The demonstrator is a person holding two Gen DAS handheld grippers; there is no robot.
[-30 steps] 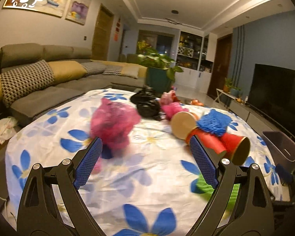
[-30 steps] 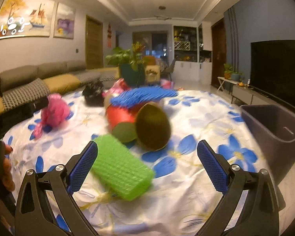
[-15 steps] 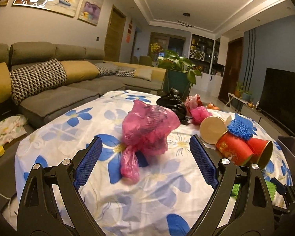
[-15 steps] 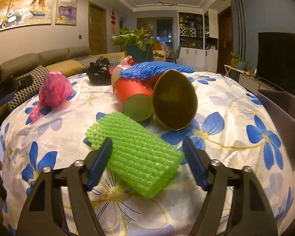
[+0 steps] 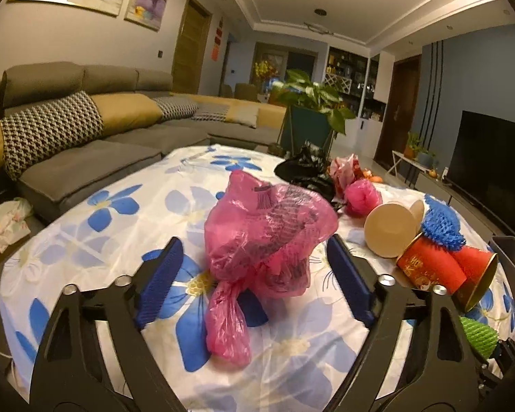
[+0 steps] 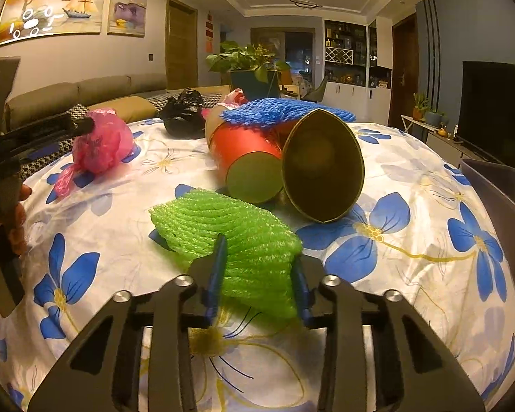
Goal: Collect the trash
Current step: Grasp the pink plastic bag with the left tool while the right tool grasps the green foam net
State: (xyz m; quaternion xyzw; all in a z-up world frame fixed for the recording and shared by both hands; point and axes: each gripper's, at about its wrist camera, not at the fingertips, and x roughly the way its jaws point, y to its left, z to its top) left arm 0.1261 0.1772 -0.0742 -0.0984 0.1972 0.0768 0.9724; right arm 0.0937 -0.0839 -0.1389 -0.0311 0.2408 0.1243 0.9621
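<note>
Right gripper [image 6: 257,271] closing, squeezing green foam net [image 6: 230,226]. Left gripper [image 5: 254,274] closing round pink bag [image 5: 264,237], not touching. Next: lift both to far-right bin [image 6: 498,199].

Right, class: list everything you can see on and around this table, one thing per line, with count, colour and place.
Foam net sleeve: one, green, near table edge, between right pads.
Plastic bag: one, pink, between left jaws.
Paper cups: two clearly seen, red, lying mid-table.
Blue net: one, on the cups.
Black bag: one, far side.
Bin: one, grey, right of table.
Tablecloth: white, blue flowers.
Left gripper: closing, pads not yet touching.
Right gripper: closing on the sleeve.
</note>
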